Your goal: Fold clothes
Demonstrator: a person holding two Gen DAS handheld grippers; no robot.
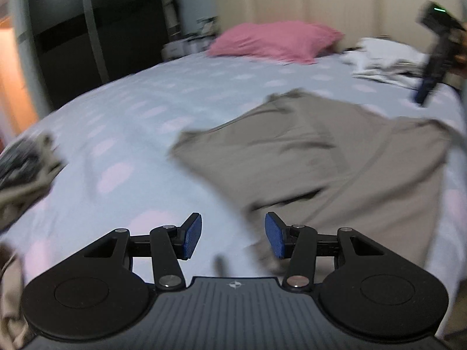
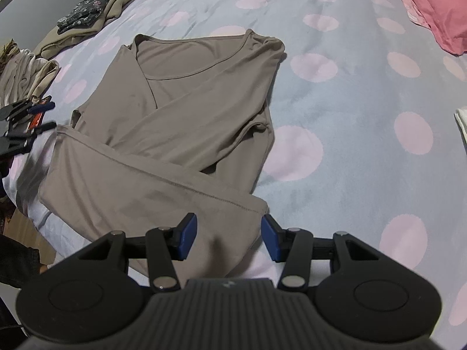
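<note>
The left hand-held gripper (image 1: 233,237) hovers over the bed (image 1: 131,134) with its blue pads (image 1: 192,236) apart and nothing between them; its jaws stand open. Just ahead and to its right lies the taupe shirt (image 1: 335,160), blurred in this view. The right hand-held gripper (image 2: 229,237) is also open, its pads either side of the shirt's lower hem without pressing on it, so it grips nothing.

From the right wrist the shirt (image 2: 181,122) is sharp: it lies flat on the bed, neckline away from the camera, both sleeves folded across the chest, and the bottom edge turned up with a stitched hem showing. The left hand-held gripper (image 2: 29,119) appears at the shirt's left edge. This view also shows a dark floral garment (image 2: 84,11) on a beige one (image 2: 116,3), and a pale bundle of cloth (image 2: 23,70) at the bed's edge.

Only the left wrist view shows the cream headboard (image 1: 335,3), the whole pink pillow (image 1: 277,39), a white heap of laundry (image 1: 385,58) and the right hand-held gripper (image 1: 435,55) raised at the frame's right.

A small logo on each gripper body is too small to read.
</note>
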